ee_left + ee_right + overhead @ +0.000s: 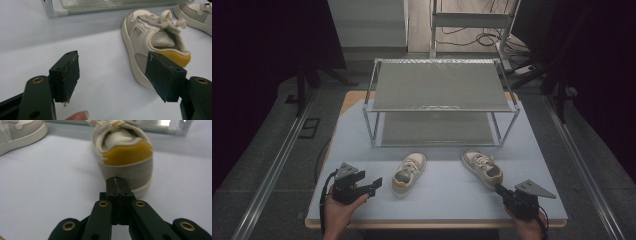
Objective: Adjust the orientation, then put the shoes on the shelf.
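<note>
Two small sneakers sit on the pale bench (362,130) in front of a two-tier metal shoe rack (439,102), and the work in hand looks like the approach, before either shoe has been picked up. The left shoe (409,172) lies near the middle of the bench, toe towards the rack and yellow heel towards the person; the right shoe (482,167) lies a little apart from it, angled, heel nearest the right hand. The left hand-held gripper (373,185) rests low at the bench's near left, its jaws spread wide with nothing between them, and in the left gripper view that same left shoe (152,42) lies just beyond the right-hand jaw, not touched. The right hand-held gripper (501,190) has its jaws pressed together on nothing, the tip close up to the heel of the right shoe (125,157); whether it touches the sole I cannot tell. Both rack shelves are bare. I would judge that the next move calls for the right jaws to open before they can take the heel collar, while the left only needs to slide across and close over the shoe's rim, then lift it to a shelf.
</note>
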### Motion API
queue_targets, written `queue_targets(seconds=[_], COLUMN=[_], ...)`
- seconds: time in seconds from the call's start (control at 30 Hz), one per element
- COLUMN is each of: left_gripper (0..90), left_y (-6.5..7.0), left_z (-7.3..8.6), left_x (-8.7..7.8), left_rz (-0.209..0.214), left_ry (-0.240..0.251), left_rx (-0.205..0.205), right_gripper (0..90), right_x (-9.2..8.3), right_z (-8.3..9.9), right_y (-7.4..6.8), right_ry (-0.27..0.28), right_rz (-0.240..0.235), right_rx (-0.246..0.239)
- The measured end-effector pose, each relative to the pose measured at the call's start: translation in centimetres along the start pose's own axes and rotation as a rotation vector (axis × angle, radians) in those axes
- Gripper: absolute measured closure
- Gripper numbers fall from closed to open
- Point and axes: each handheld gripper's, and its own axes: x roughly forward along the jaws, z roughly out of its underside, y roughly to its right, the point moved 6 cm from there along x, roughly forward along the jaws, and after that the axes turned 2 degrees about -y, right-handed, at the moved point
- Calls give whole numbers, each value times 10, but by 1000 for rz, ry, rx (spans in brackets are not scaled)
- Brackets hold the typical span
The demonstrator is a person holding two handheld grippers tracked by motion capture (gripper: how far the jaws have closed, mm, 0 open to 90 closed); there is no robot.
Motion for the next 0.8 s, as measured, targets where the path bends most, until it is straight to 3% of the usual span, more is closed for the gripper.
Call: queue_targets(seconds=[0.17, 0.2, 0.23, 0.27, 0.3, 0.4, 0.53, 0.8], left_gripper=[273, 273, 273, 272, 271, 265, 253, 227], left_y=[1, 3, 3, 5, 5, 12, 20, 38], left_z=[0, -1, -1, -1, -1, -3, -5, -7], left_x=[-1, -2, -2, -3, -3, -6, -8, -7], left_rz=[0, 3, 3, 9, 9, 25, 40, 64], left_ry=[2, 0, 0, 1, 1, 0, -6, -31], left_rx=[3, 6, 6, 10, 10, 26, 44, 96], right_gripper=[781, 721, 721, 649, 649, 499, 413, 282], right_x=[-5, -8, -8, -11, -11, -17, -20, -15], right_z=[-5, -8, -8, -12, -12, -19, -26, -35], right_y=[-4, -7, -7, -9, -9, -10, -8, -3], right_ry=[22, 38, 38, 54, 54, 80, 99, 63], right_rz=[-35, -49, -49, -65, -65, -65, -55, -72], right_rx=[-12, -20, -20, -27, -27, -32, -39, -61])
